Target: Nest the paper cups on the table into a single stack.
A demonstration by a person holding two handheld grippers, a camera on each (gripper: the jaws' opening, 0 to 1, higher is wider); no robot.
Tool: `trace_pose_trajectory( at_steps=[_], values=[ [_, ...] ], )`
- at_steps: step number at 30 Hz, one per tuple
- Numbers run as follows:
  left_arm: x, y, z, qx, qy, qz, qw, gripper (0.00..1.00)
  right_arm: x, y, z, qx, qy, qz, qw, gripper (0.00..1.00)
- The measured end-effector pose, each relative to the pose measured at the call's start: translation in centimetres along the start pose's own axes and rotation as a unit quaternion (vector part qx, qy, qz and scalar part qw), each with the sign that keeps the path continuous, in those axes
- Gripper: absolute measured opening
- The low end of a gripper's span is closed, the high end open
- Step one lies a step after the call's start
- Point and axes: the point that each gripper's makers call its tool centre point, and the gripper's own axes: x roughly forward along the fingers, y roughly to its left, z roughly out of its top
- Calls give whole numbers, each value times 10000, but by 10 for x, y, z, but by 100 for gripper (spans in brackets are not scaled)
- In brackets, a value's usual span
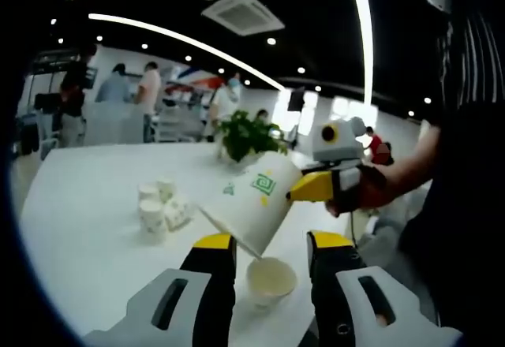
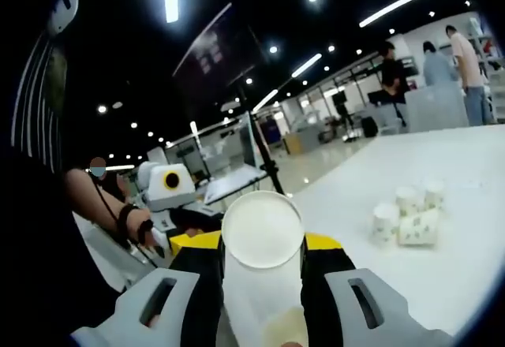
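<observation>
Here, right tool [image 2: 262, 272] closed around a cup [image 2: 263, 240], tilted mouth-down over a second cup [image 1: 271, 278] standing near the table [image 1: 87, 229] edge, ready to nest. Left tool [image 1: 272, 256] open, empty, flanking it. Spare cups [image 1: 163, 207] clustered mid-table.

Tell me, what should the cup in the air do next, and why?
Probably lower the tilted paper cup, held by the right gripper, onto the upright cup on the table between the left gripper jaws, since it hangs just above it.
</observation>
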Motion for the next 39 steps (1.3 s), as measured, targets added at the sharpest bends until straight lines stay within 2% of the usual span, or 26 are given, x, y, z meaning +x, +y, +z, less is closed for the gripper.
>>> trace_pose_trajectory(
  at_steps=[7,16,32,39],
  values=[
    [-1,-1,3,-77,-70,-56,9999,24,-4,4,-6,-33,77,71,9999,35],
    [-2,0,7,-56,-104,-101,9999,20,-5,4,-10,-41,122,72,9999,35],
    [-2,-3,11,179,-58,-236,9995,9,-8,1,-19,-15,211,47,9998,35],
    [-2,-13,11,472,93,-453,9978,3,-10,-1,-22,45,191,-7,9998,34]
  ],
)
